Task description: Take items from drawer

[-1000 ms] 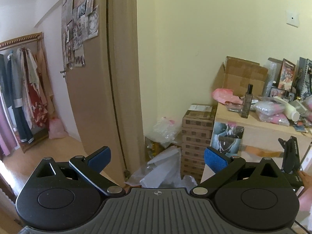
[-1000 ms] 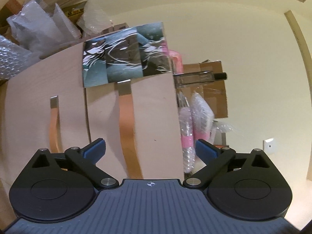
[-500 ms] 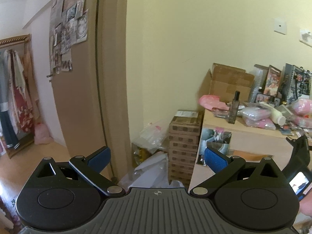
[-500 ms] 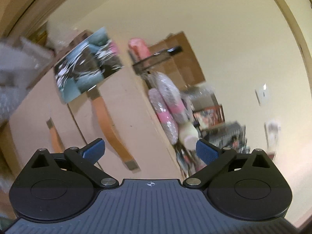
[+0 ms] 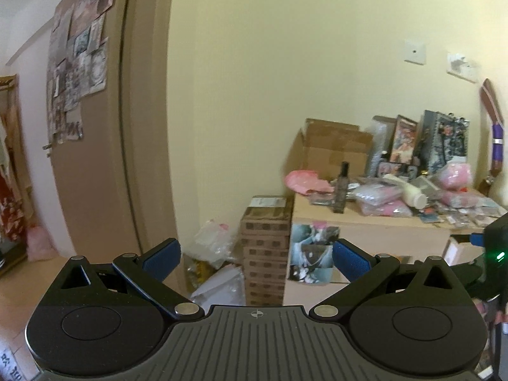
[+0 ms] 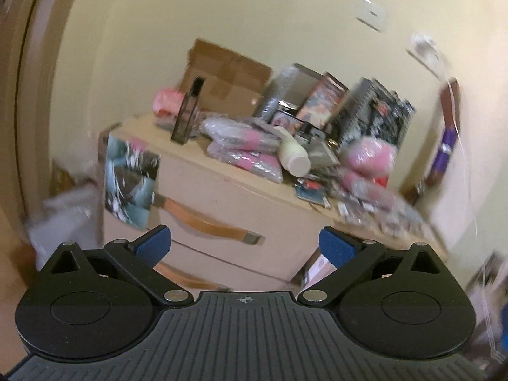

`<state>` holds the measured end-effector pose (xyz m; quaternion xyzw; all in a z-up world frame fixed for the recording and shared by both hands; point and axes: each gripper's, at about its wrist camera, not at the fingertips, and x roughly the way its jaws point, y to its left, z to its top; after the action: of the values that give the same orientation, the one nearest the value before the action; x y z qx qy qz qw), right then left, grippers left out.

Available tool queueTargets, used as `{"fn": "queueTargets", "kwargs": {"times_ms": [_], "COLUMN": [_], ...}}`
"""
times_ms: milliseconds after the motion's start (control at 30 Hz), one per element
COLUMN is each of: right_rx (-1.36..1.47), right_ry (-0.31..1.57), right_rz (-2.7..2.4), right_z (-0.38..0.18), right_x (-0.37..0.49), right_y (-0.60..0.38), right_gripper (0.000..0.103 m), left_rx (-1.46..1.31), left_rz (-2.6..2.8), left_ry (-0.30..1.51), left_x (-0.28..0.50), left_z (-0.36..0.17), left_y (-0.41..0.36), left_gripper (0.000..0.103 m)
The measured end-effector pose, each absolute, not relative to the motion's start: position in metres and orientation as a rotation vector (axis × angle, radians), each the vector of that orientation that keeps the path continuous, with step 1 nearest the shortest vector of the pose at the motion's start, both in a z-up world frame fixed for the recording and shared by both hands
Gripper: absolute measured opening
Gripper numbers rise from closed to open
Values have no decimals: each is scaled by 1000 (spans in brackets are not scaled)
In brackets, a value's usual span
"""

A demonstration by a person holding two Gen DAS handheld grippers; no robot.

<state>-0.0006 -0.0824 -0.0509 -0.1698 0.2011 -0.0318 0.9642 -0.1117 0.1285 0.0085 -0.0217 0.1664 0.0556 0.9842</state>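
- My right gripper has its 2 blue-padded fingers spread wide apart, nothing between them
- My left gripper is likewise spread wide, holding nothing
- Right wrist view: the pale wood drawer unit sits ahead of and slightly above the fingers, not touching them; the view is motion-blurred
- The top drawer appears closed; its tan strap handle runs across the front, just above the gap between my right fingers
- A 2nd handle on the drawer below shows just above the gripper body, partly hidden
- A blue-grey picture is stuck on the unit's left front corner
- The top of the unit is piled with clutter: a dark bottle standing upright, pink packets, a cream bottle lying on its side, a cardboard box at the back
- Left wrist view: the same unit lies to the right of centre and well apart from the left fingers; stacked brown cartons stand against its left side
- The right gripper shows at the right edge of the left view, in front of the unit
- A brown door with pictures fills the left side
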Motion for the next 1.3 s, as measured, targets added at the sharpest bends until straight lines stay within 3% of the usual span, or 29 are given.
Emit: {"fn": "queueTargets", "kwargs": {"times_ms": [500,1033,1300], "right_rx": [-82,93,70], "right_ry": [344,322,225], "right_rz": [-107,-122,-96], "right_z": [12,42,51], "right_x": [-80,-119,-134], "right_y": [-107,-136,-134], "right_gripper": [102,102,102], "left_rx": [-39,-34,-44], "left_rz": [-53,-116,-101], "left_ry": [276,224,207], "left_x": [-117,-127,-129], "left_z": [26,42,46], "left_y": [105,78,77], "left_gripper": [103,103,103]}}
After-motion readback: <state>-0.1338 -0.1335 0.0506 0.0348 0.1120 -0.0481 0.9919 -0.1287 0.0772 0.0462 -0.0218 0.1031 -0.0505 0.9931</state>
